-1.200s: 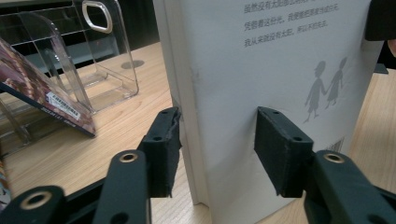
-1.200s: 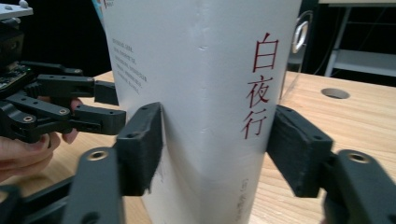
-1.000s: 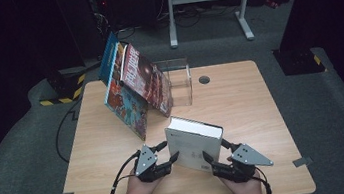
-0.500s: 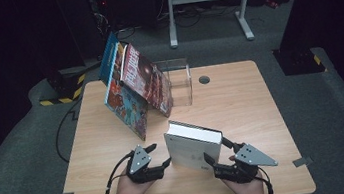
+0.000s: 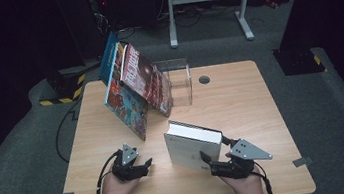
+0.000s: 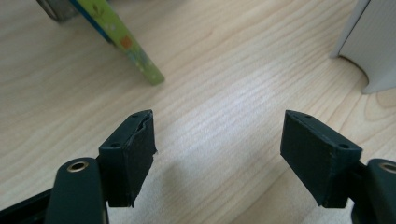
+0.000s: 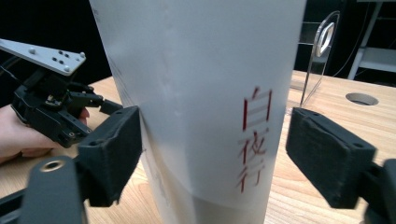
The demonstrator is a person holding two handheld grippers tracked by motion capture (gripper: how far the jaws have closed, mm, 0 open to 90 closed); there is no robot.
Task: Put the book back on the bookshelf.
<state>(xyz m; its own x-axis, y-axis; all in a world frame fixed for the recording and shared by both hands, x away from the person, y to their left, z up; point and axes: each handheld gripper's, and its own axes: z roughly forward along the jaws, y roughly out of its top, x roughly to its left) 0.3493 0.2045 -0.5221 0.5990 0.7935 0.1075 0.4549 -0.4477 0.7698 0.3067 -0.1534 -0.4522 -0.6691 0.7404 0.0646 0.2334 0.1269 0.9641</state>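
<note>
The table (image 5: 241,103) carries all items. Landmark: the white book (image 5: 193,147), standing upright near the table's front edge. Behind and left of the white book, colourful books (image 5: 136,89) lean beside a clear stand (image 5: 179,78). The right gripper (image 5: 215,164) sits at the white book's front right; its fingers (image 7: 112,156) have just been opening and stand spread around the spine, the left pad at the cover, the right pad apart. The left gripper (image 5: 141,166) lies left of the white book, apart from it; its fingers (image 6: 133,156) have just been opening and stand spread over bare wood.
</note>
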